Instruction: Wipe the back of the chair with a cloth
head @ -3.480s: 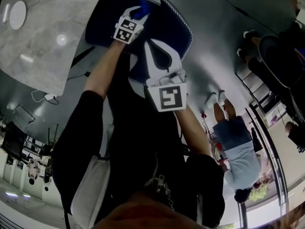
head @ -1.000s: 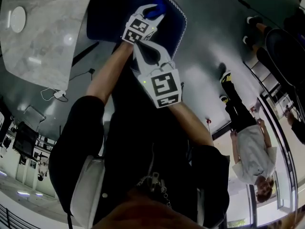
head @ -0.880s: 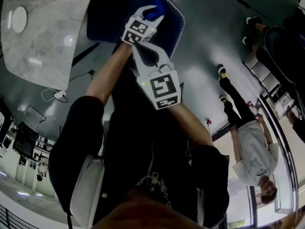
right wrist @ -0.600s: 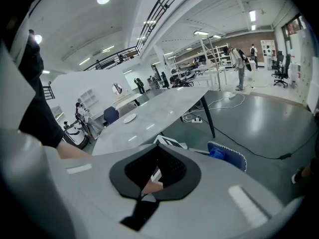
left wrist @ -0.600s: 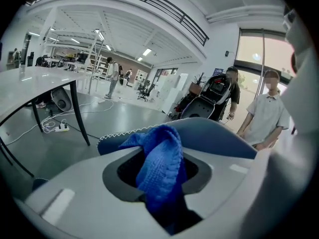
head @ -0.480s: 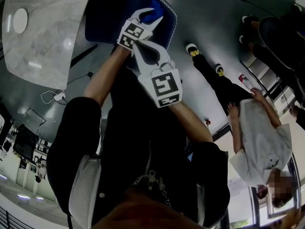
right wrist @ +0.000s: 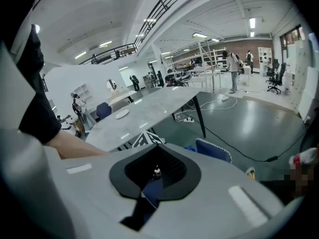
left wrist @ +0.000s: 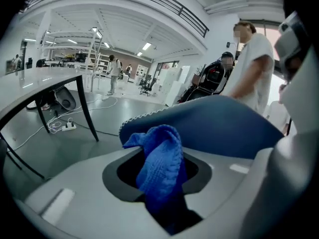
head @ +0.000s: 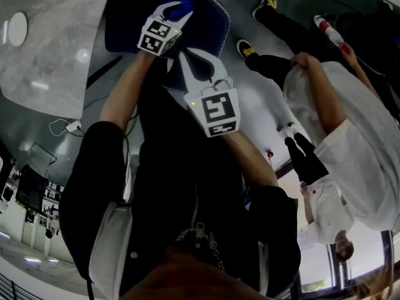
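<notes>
At the white-stitched top edge: I am holding the crumpled blue knitted cloth (left wrist: 159, 163) right at the dark blue padded chair back (left wrist: 224, 128); I cannot tell whether it is actually pressing on the fabric.
Left gripper (head: 175, 12): its jaws are clamping the cloth, with a loose bunch sticking out past the tips.
Right gripper (head: 197, 58): it is hanging just behind the left one, jaws together, gripping nothing that I can make out.
Step in hand: I am judging this to be a wiping stroke along the upper part of the back.
Doing it well: I should be leading with the loose bunch rather than the hard tips, pressing it flat, sweeping along the stitching, then working down the panel in overlapping passes.
Person in white (head: 350, 124): standing close on my right, so I am avoiding wide swings.
</notes>
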Demonstrator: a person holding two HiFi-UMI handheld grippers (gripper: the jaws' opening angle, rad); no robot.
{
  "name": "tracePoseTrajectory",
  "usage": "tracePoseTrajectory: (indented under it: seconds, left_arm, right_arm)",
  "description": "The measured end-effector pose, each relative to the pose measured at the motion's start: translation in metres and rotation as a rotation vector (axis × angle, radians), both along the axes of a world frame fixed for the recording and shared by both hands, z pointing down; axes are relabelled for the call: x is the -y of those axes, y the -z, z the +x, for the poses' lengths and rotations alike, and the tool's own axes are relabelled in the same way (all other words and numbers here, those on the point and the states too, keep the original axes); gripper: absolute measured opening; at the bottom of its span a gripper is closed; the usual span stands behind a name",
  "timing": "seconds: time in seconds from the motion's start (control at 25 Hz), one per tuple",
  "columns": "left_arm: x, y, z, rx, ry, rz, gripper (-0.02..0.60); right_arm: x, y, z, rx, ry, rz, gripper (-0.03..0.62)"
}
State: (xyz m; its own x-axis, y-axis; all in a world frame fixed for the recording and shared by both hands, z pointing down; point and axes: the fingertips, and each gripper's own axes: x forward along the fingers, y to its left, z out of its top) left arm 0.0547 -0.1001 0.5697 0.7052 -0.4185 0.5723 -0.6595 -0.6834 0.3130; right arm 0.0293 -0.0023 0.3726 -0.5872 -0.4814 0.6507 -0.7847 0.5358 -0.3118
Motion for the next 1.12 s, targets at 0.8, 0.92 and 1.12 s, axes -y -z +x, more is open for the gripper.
tracePoseTrajectory:
  seconds: [0.8,0.92,1.12]
  left_arm:
    - [0.005,-0.149,-0.002,0.112,0.018,-0.141,0.137]
    - [0.000,-0.168,-0.006,0.137,0.010,-0.172,0.137]
    - [-0.003,-0.170,0.003,0.130,0.009,-0.182,0.137]
  right_arm:
    - [-0.006,-0.050,0.028,-0.124,-0.056,-0.056,0.003]
    - [-0.006,-0.048,0.028,-0.121,-0.063,-0.045,0.003]
    - [-0.009,-0.041,0.032,-0.144,-0.040,-0.022,0.003]
